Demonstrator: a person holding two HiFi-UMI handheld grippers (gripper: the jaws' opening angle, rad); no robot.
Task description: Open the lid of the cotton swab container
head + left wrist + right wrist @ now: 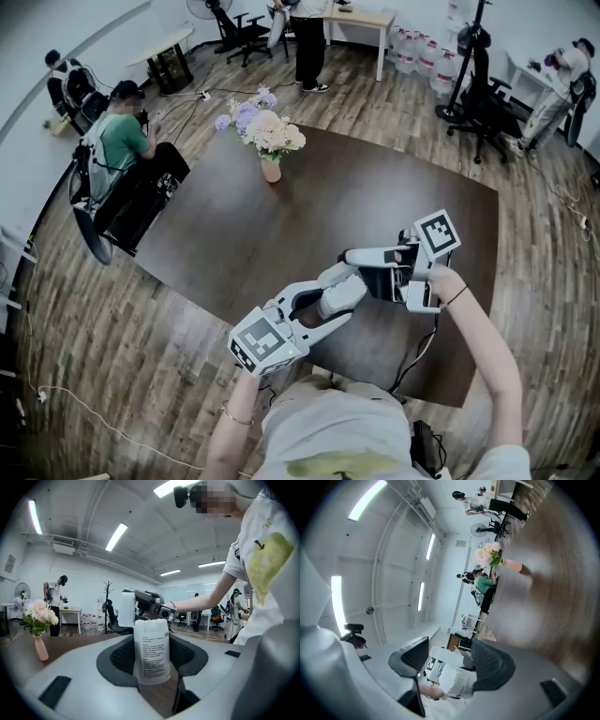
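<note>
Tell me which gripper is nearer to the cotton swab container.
Left. The left gripper is clamped on the container, one jaw at each side. The right gripper is at its top end with the jaws apart, not gripping it.

One container (151, 651), one vase (270, 170)

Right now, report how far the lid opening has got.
Done: the left tongs grip the white, labelled cylindrical cotton swab container upright. In hand: the right tongs stand open around its top, pads not pressing. Left: closing on the lid and taking it off. I cannot make out whether the lid is still on.
</note>
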